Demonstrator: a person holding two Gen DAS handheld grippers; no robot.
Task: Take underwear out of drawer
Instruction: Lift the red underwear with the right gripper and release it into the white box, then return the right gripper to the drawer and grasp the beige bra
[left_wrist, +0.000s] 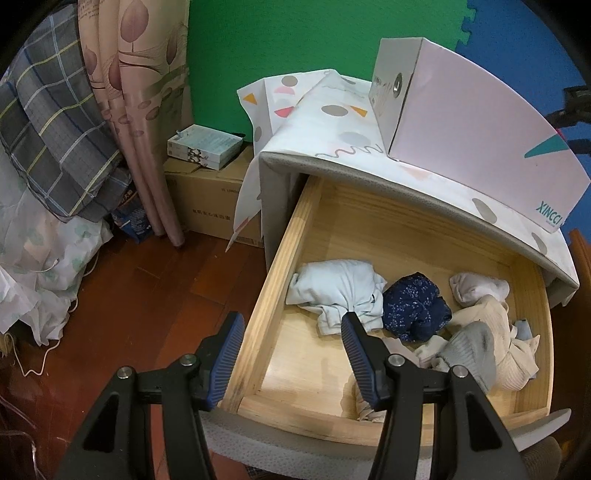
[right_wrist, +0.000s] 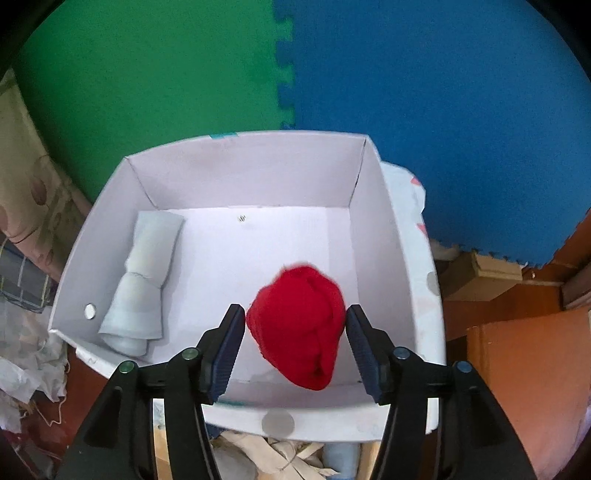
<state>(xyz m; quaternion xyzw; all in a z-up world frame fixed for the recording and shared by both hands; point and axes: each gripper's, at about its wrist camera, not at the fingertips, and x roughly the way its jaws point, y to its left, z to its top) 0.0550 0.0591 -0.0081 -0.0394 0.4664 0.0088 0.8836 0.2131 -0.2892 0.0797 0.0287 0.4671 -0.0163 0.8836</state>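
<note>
Left claw (left_wrist: 291, 325) parted and empty, poised over the near left corner of the pulled-out wooden drawer (left_wrist: 258, 314); inside, pale blue bundle (left_wrist: 340, 288), navy floral underwear (left_wrist: 415, 308), white and cream pieces lying close together; right claw (right_wrist: 295, 319) spread above the white box (right_wrist: 388, 221), red underwear (right_wrist: 299, 325) between the pads without contact; rolled pale garment (right_wrist: 144, 280) along the box's left wall.
</note>
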